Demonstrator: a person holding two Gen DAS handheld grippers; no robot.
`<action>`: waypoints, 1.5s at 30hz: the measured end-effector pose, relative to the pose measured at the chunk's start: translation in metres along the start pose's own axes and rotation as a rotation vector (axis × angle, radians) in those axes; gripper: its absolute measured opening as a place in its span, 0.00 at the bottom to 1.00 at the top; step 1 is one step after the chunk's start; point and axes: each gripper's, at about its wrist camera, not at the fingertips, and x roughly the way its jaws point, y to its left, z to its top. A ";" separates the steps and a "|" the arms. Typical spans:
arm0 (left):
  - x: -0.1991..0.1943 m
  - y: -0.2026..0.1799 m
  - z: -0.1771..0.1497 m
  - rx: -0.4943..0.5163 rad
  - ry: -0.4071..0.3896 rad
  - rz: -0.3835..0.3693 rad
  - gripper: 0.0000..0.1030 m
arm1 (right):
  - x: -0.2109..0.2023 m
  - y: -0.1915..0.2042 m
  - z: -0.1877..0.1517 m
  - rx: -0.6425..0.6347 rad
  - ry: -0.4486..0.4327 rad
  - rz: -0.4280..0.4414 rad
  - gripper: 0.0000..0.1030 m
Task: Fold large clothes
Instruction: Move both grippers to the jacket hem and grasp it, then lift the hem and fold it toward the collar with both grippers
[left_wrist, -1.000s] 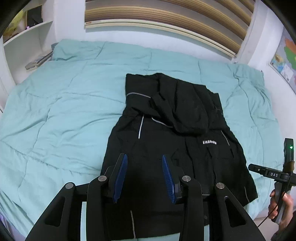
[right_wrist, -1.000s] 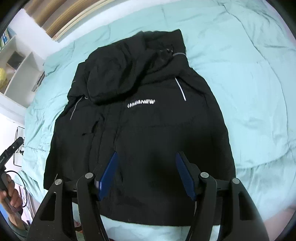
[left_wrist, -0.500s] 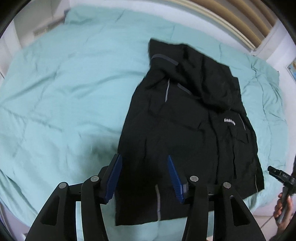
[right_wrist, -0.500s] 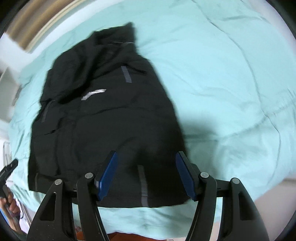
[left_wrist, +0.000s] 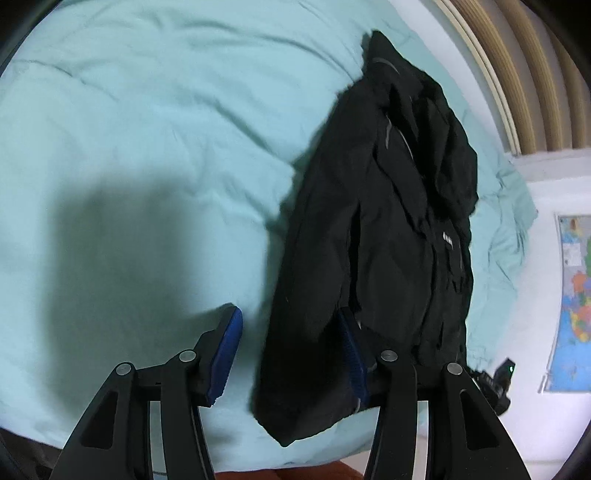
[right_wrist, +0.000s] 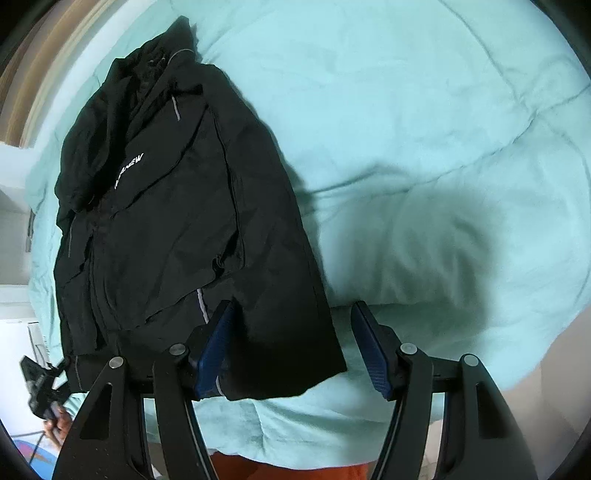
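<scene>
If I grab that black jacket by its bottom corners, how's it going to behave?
The jacket probably goes floppy: it lies creased and draped over the quilt. Its layered panels suggest some weight. The smooth-looking fabric may slip, so pinch deep.

Dim, soft-blurred fisheye views with dark corners; broad shadows darken the bedspread.
</scene>
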 end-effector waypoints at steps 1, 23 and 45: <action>0.003 -0.001 -0.003 0.008 -0.001 0.002 0.57 | 0.002 -0.001 0.000 0.005 0.000 0.007 0.65; 0.017 -0.026 -0.018 0.125 0.025 -0.004 0.53 | 0.029 0.007 -0.004 -0.047 0.070 0.134 0.50; -0.060 -0.102 0.038 0.165 -0.220 -0.126 0.11 | -0.072 0.092 0.049 -0.224 -0.192 0.137 0.13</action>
